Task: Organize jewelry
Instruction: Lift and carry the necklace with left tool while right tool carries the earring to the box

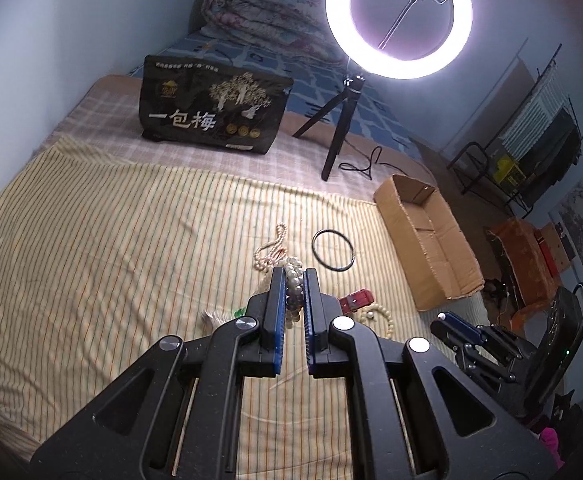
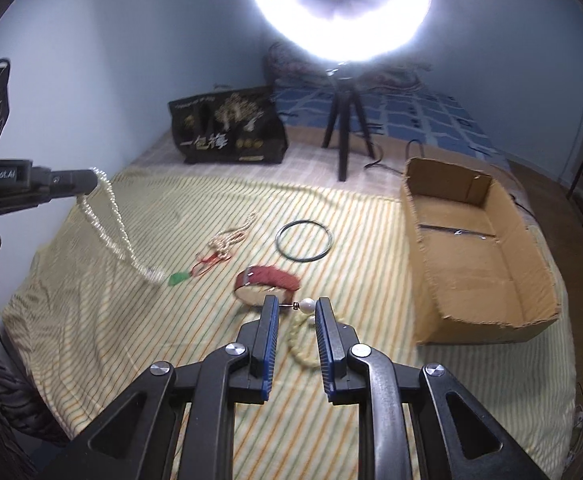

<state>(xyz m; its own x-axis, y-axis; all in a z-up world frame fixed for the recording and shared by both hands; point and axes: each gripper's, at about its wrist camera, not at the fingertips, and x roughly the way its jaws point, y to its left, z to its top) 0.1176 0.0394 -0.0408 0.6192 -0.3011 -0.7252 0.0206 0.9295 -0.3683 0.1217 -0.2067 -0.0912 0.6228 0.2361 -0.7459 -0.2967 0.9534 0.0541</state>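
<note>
My left gripper (image 1: pixel 294 276) is shut on a pearl necklace (image 1: pixel 294 284); in the right wrist view the gripper (image 2: pixel 91 178) is lifted at the left and the necklace (image 2: pixel 107 232) hangs from it down to the striped cloth. My right gripper (image 2: pixel 297 306) is open, low over a cream bead bracelet (image 2: pixel 301 344) and a white pearl pin (image 2: pixel 306 305). A red band bracelet (image 2: pixel 267 282), a black ring (image 2: pixel 304 240), a pinkish bead necklace (image 2: pixel 231 236) and a green pendant on red cord (image 2: pixel 178 278) lie on the cloth.
An open cardboard box (image 2: pixel 479 256) stands at the right on the bed. A black printed bag (image 2: pixel 227 128) and a ring light on a tripod (image 2: pixel 343 136) stand at the back. The blue wall is at the left.
</note>
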